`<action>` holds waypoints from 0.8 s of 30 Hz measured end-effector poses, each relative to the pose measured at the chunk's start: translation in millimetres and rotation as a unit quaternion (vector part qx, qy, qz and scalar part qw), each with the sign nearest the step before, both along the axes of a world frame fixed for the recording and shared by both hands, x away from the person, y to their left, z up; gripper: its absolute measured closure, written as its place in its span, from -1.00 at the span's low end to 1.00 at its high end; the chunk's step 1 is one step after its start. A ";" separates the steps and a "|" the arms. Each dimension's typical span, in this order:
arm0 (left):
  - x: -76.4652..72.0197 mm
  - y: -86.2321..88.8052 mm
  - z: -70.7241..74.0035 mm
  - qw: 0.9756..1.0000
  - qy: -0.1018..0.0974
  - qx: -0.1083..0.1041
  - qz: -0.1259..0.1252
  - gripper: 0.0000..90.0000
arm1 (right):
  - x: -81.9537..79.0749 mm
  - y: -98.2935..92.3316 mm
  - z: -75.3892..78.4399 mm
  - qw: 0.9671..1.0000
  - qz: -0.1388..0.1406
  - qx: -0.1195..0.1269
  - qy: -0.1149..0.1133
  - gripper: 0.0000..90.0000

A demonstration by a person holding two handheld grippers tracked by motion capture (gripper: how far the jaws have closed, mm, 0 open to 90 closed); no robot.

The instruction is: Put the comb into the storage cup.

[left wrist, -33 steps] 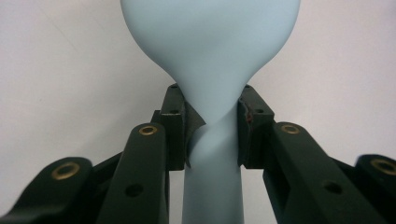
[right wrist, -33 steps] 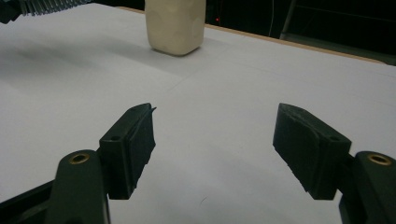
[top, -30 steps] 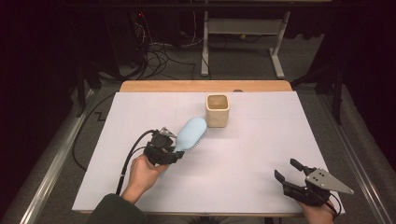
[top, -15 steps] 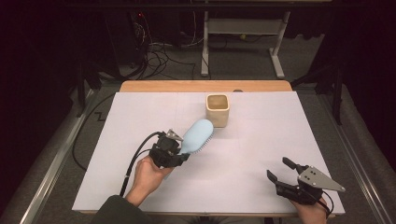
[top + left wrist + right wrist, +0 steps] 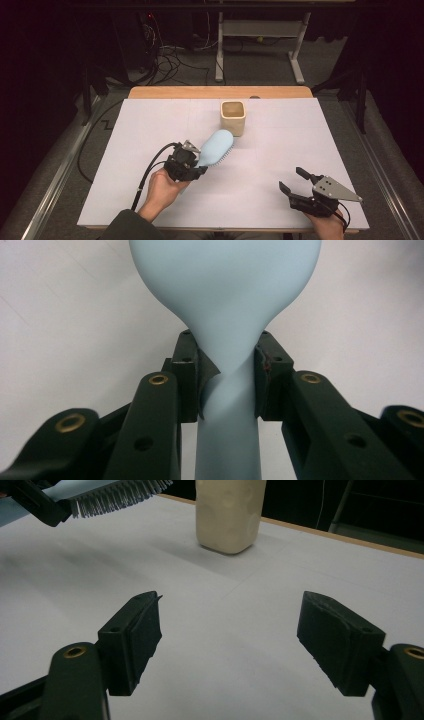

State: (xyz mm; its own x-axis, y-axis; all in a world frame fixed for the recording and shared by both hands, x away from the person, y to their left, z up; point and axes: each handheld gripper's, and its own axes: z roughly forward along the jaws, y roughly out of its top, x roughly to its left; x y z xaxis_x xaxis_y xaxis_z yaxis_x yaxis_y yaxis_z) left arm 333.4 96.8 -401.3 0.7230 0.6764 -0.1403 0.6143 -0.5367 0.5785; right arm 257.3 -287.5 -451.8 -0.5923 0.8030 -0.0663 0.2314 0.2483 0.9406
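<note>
Pale blue hairbrush [image 5: 216,147], clenched by our left gripper [image 5: 186,165], hangs beside the cream cup [image 5: 233,117]; next we tip it in. Our right gripper [image 5: 295,190], empty, has just been opening.

Left gripper [image 5: 196,167] jaws clamped; right gripper [image 5: 295,182] jaws just opening, empty.

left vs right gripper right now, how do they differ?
The left gripper is clamped on the neck of the light blue hairbrush; the right gripper holds nothing, and its jaws have just been opening. In the high view the left sits mid-table, brush head toward the cream cup; the right sits near the table's front right corner. Both have black jaws.
</note>
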 end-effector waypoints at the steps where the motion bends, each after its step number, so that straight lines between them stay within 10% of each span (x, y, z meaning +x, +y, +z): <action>1: -0.3 -0.5 -0.1 1.000 -0.001 0.000 -0.001 0.54 | 0.1 1.2 0.3 1.000 0.002 0.001 0.003 -0.43; 24: -7.0 -5.0 4.8 1.000 -0.014 -0.006 -0.016 0.54 | 14.8 48.8 3.1 0.998 0.055 0.033 0.023 -0.50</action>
State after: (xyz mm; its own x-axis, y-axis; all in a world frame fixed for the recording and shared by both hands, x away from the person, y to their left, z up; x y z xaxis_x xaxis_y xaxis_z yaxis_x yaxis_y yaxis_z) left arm 326.3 91.8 -396.5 0.7476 0.6516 -0.1281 0.5811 -0.5486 0.6011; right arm 272.1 -238.7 -448.8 -0.6780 0.7349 0.0144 0.2498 0.2119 0.9448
